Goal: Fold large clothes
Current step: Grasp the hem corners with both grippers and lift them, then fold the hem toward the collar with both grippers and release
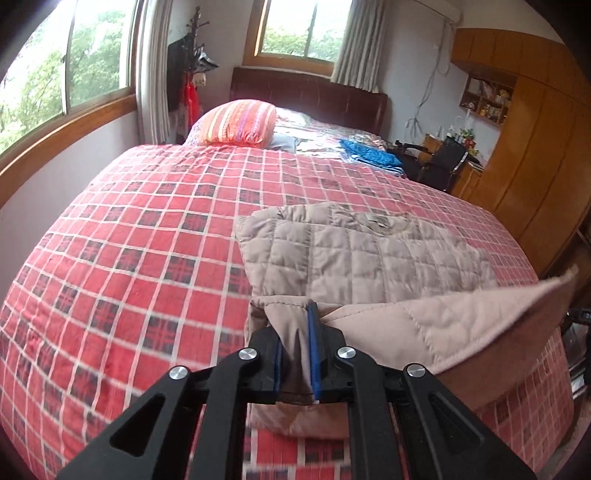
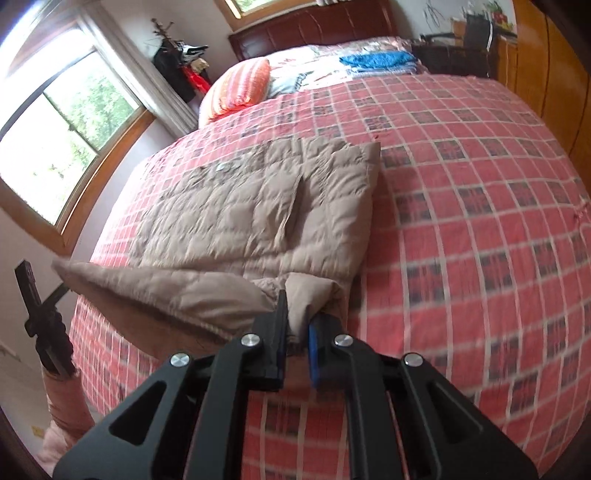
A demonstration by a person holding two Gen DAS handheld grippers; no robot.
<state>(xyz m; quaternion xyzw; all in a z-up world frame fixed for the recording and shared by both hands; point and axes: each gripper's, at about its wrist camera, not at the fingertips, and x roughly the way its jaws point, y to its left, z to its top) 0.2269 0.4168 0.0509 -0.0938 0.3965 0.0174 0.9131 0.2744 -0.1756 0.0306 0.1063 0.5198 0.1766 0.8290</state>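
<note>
There is one bed (image 1: pixel 147 240) with one red checked cover. On the bed lies one tan jacket (image 1: pixel 362 251). Two grippers pinch the jacket: the left gripper (image 1: pixel 297 343) and the right gripper (image 2: pixel 297 332), one at each near corner. At the head of the bed sits one striped pillow (image 1: pixel 240 123). Beside the pillow, still on the bed, is one blue cloth (image 1: pixel 371 153). Two windows (image 1: pixel 299 27) show behind the bed. One coat rack (image 1: pixel 192 55) stands in the corner by the head of the bed. One wooden wardrobe (image 1: pixel 535 147) stands beside the bed.

Jacket (image 1: pixel 369 254) hem hidden inside both claws; bedspread (image 2: pixel 480 258) blurred.
</note>
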